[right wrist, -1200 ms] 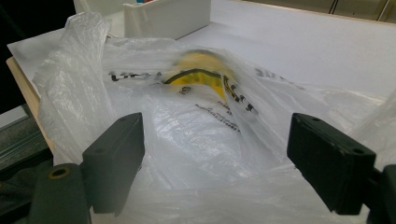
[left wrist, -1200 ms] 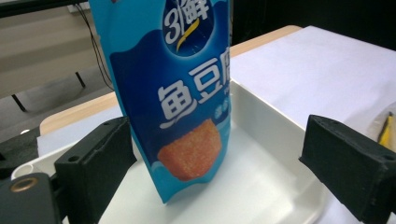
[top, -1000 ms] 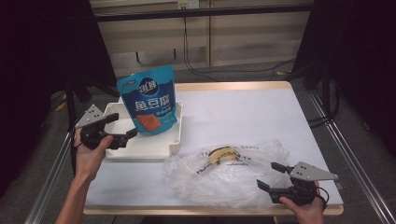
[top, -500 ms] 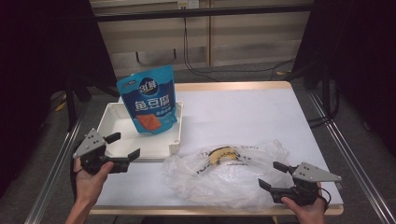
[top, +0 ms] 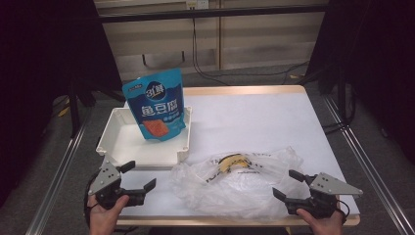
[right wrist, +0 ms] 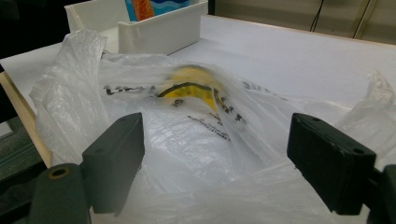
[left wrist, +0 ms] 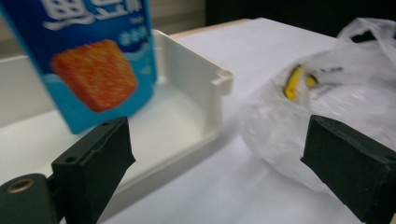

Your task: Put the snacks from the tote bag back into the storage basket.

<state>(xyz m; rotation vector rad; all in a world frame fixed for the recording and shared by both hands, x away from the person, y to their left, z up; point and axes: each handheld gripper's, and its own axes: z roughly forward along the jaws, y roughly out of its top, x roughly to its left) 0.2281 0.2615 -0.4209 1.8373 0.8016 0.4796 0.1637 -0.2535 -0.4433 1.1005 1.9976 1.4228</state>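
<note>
A blue snack pouch (top: 157, 105) (left wrist: 88, 56) stands upright in a white tray (top: 122, 147) (left wrist: 196, 88) at the table's left. A crumpled clear plastic bag (top: 235, 183) (left wrist: 336, 98) (right wrist: 187, 140) with a yellow print (top: 232, 161) (right wrist: 191, 79) lies at the front middle. My left gripper (top: 138, 177) (left wrist: 219, 172) is open near the front left edge, just in front of the tray, holding nothing. My right gripper (top: 289, 185) (right wrist: 215, 163) is open at the front right, its jaws at the bag's right end with plastic lying between them.
The white table top (top: 254, 117) stretches bare behind the bag to its wooden rim. Metal rails (top: 362, 156) run along both sides of the table. Cables (top: 205, 63) hang against the wall behind.
My left gripper has drawn back from beside the tray toward the table's front left edge. The right gripper has shifted slightly toward the front.
</note>
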